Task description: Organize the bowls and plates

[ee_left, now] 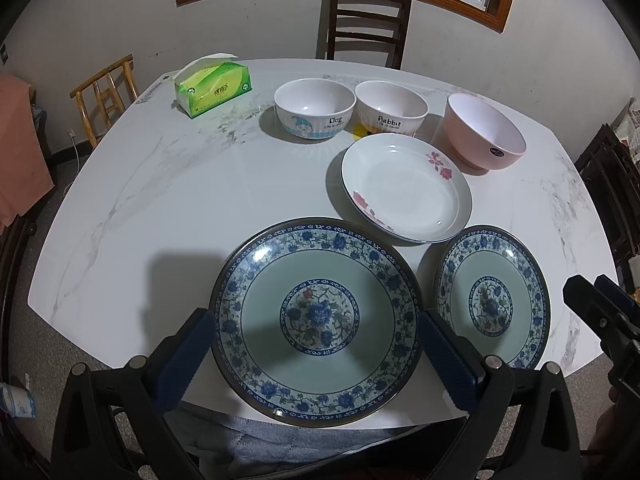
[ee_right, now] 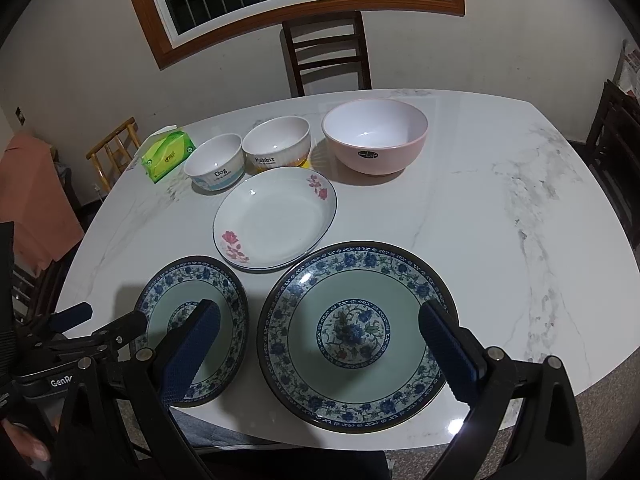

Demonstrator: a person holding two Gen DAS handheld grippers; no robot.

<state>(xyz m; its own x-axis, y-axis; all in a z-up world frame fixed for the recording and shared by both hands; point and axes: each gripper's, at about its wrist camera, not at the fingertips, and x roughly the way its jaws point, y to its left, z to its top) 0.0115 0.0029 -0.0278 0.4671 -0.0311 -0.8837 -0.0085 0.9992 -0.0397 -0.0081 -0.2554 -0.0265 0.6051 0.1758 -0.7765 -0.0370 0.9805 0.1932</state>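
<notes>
Left wrist view has the spread left gripper (ee_left: 316,354) straddling a blue floral plate (ee_left: 316,320) at 12 o'clock, right gripper (ee_right: 320,346) equally wide over its twin (ee_right: 356,334).

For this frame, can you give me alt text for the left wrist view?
The open left gripper hovers over a blue floral plate at the marble table's near edge. A matching plate, pink-flowered dish, three bowls and tissue pack lie beyond.

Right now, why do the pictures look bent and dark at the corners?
Both views are fisheye: the table edge and window frame curve, corners go black. In the left wrist view the fingers shadow the tabletop; in the right wrist view, glare marks the pink bowl.
</notes>
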